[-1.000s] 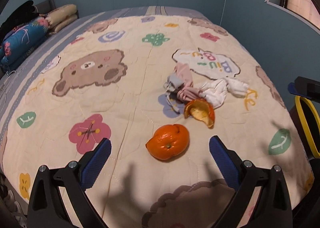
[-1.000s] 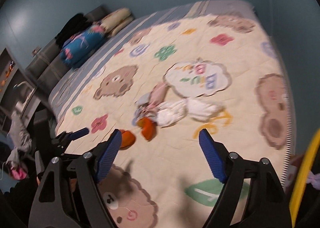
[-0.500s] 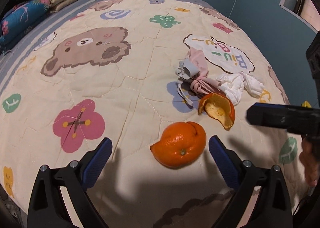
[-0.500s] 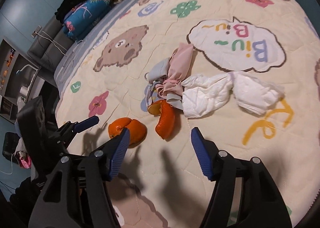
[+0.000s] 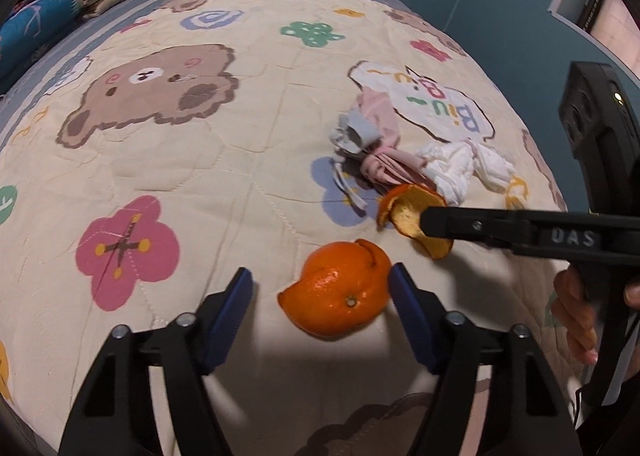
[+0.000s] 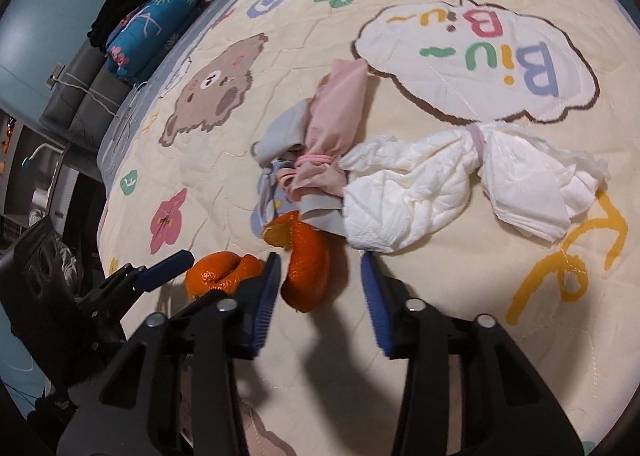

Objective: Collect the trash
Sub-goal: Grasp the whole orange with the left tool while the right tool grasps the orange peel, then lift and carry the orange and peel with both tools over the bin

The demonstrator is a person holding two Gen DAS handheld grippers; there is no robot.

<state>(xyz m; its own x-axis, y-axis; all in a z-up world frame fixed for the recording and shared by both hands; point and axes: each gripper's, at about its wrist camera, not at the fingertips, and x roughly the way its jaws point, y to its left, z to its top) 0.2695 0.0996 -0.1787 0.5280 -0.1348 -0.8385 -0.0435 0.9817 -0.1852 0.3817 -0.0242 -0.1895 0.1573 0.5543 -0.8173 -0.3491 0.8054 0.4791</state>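
While both pairs of tongs hung low over the bed, the left gripper sat nearest its camera, its blue pads flanking the domed orange peel on the cream quilt. Its jaws had just been closing, with the peel between them; the right-hand pad looked to be at the peel's edge, the left-hand pad stood clear, so nothing was yet clamped.

Just beyond and to the right lay the curled orange peel, pale pith showing. The right gripper had come down around this piece, and in the right wrist view the peel stood between the pads, close to the left-hand one and apart from the other. These jaws had also just been closing, but still stood apart with no firm pinch visible. A hand held that tool's handle at the right edge of the left wrist view.

Touching the far end of the curled peel was a bundle of pink and grey cloth, bound by a pink band, and against it to the right a crumpled white tissue. Farther back the quilt carried a bear print and a "Biu Biu" speech bubble. Folded bedding lay at the far head of the bed.
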